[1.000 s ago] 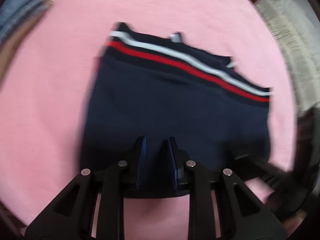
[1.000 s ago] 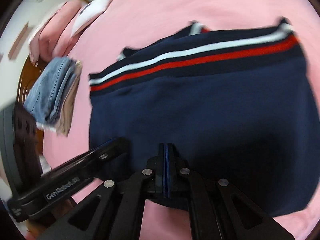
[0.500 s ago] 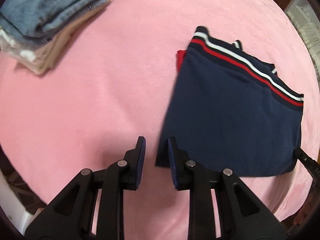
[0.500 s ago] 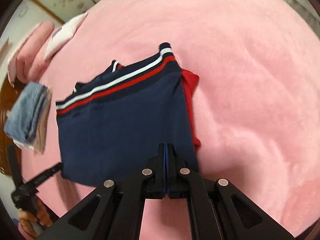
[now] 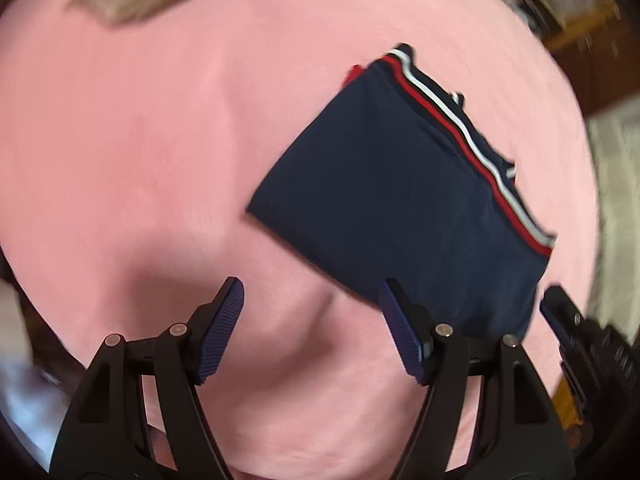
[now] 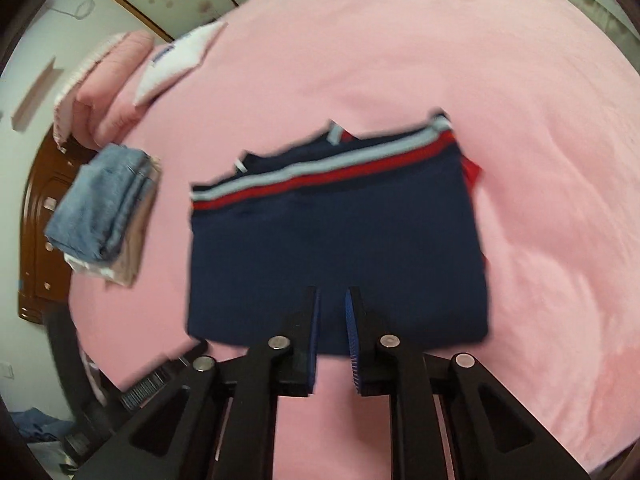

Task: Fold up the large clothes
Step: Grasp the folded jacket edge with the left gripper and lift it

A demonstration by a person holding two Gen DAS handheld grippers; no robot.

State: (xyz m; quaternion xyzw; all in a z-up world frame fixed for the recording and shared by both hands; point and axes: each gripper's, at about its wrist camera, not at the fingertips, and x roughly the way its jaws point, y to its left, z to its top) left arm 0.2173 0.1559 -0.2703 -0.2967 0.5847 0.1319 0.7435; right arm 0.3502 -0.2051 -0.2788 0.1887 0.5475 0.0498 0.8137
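On the pink bedspread (image 6: 400,60) lies the blurred folded navy garment (image 6: 336,256); left gripper (image 5: 311,292) wide, right gripper (image 6: 332,300) narrowly parted, both empty.

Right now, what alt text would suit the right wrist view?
A folded navy garment with red and white stripes lies flat on a pink bedspread, just beyond the right tongs, which are slightly open. A stack of folded clothes sits to the left.
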